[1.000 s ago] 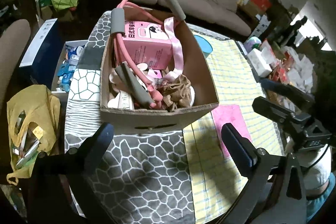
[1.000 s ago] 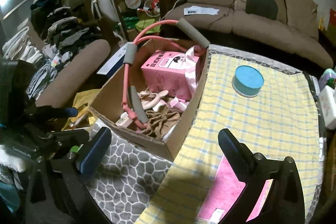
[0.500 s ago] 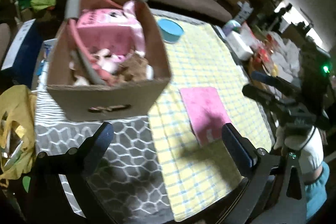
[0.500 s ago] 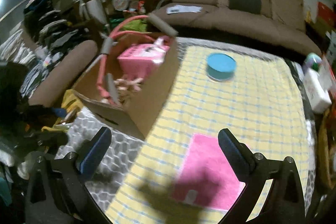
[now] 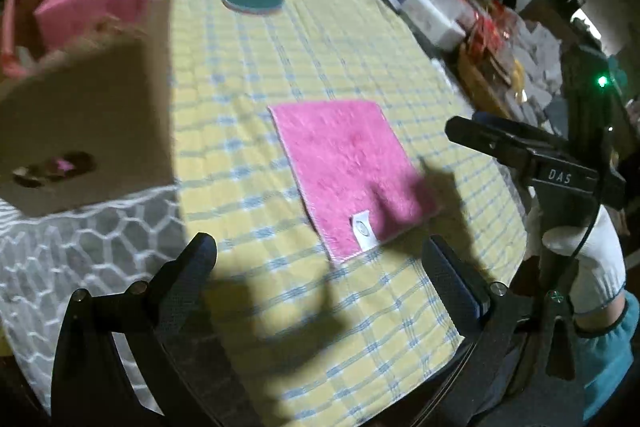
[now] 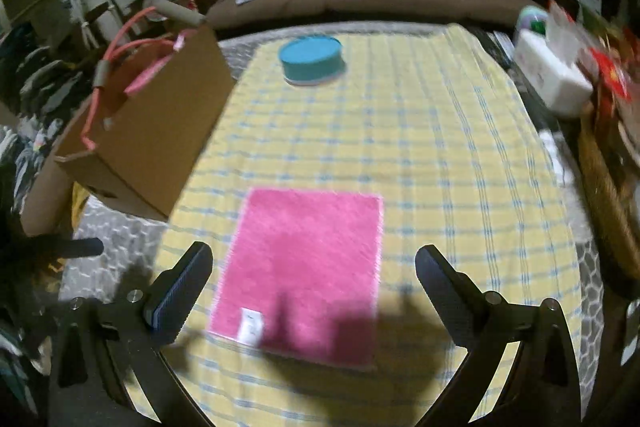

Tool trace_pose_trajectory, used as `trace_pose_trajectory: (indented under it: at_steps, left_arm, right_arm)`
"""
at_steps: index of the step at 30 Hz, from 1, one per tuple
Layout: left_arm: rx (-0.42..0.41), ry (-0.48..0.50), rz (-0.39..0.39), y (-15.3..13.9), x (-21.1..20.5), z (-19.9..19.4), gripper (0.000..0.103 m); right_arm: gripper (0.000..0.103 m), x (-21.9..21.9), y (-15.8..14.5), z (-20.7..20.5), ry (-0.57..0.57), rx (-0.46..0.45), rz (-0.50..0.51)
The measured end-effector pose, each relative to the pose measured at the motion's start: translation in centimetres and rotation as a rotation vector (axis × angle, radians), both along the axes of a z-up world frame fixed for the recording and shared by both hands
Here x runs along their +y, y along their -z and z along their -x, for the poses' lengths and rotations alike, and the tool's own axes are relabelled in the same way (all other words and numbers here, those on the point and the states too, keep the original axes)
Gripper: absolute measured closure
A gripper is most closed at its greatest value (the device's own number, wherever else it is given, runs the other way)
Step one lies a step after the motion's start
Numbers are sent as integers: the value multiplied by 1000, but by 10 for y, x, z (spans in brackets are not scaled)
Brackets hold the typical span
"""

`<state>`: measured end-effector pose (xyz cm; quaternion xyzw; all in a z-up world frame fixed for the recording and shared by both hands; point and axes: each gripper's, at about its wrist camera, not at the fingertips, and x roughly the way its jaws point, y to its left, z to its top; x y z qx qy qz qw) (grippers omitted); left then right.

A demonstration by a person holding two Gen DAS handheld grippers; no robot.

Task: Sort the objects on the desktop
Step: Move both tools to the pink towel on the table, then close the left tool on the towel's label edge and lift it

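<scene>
Grippers first: both were wide open and holding nothing, the left hand-held gripper (image 5: 316,259) hovering over the near edge of the desk (image 5: 100,259) and the right hand-held gripper (image 6: 312,267) lined up pretty much straight over the pink towel (image 6: 308,259). That towel lay flat on the yellow checked cloth (image 6: 440,155), white tag at the near edge, well apart from the teal round tin (image 6: 312,61) sitting at the far side. The cardboard box (image 6: 160,131) stood off to the left, partly on the grey patterned cloth (image 5: 80,247), already stuffed with a pink carton (image 5: 88,3), a pink resistance loop (image 6: 120,67) and other bits I couldn't make out through the blur. My guess was the towel was next in line, since the right fingers bracketed it. If I were doing it, I'd have come down at the near edge by the tag, tilted one finger low so it slid under the fabric, and pinched a bit of edge rather than trying to clamp the flat middle, because flat cloth just slips out. Worth watching that the checked cloth underneath didn't get pinched too, or the whole spread drags and the tin goes with it. In the left view the other gripper showed at the right with a gloved hand (image 5: 588,259) on it, so I'd have kept the left one clear until the lift.
</scene>
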<state>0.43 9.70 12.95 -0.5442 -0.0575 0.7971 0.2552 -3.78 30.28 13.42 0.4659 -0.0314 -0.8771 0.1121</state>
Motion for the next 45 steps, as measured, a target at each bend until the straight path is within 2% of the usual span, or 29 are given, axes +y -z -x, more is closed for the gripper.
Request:
trace_pose_trajectory:
  at_steps: [5, 8, 10, 11, 14, 17, 23, 26, 29, 30, 32, 34, 36, 40, 43, 45]
  left_arm:
    - [-56, 1, 14, 36, 26, 7, 4]
    - [-89, -12, 34, 58, 35, 10, 15]
    - [-106, -23, 42, 69, 39, 12, 24]
    - [-114, -29, 43, 74, 40, 12, 24]
    - [-97, -34, 44, 76, 43, 12, 24]
    - [-97, -35, 40, 75, 45, 14, 24]
    - [-82, -57, 38, 75, 53, 11, 24]
    - [-95, -68, 6, 75, 56, 9, 27]
    - [-80, -68, 28, 75, 61, 7, 39]
    - [-77, -68, 30, 76, 62, 7, 46]
    - [-71, -74, 29, 75, 59, 7, 64]
    - [-81, -80, 8, 76, 56, 8, 97]
    - [-102, -93, -14, 80, 52, 9, 98]
    - [-82, -90, -28, 76, 49, 6, 99]
    - [-61, -79, -59, 63, 48, 4, 100]
    - [-35, -59, -77, 48, 48, 4, 100]
  right_arm:
    - [2, 14, 32, -2, 34, -51, -16]
    - [13, 24, 52, -1, 64, -79, 27]
    - [15, 29, 63, 1, 75, -95, 60]
    - [16, 31, 70, 1, 77, -106, 79]
    - [30, 35, 84, 1, 72, -127, 121]
    - [30, 37, 94, 3, 77, -170, 120]
    - [31, 34, 96, 1, 76, -162, 108]
    - [50, 30, 95, -1, 54, -155, 137]
    - [51, 27, 97, -1, 38, -168, 197]
    - [51, 27, 97, -1, 36, -168, 211]
    - [55, 29, 96, -2, 29, -165, 277]
    - [62, 33, 96, -3, 32, -162, 352]
    - [64, 34, 94, -3, 30, -156, 369]
    - [69, 24, 89, -3, -9, -148, 356]
    - [72, 17, 81, -4, -35, -130, 359]
    - [80, 12, 75, -5, -56, -115, 380]
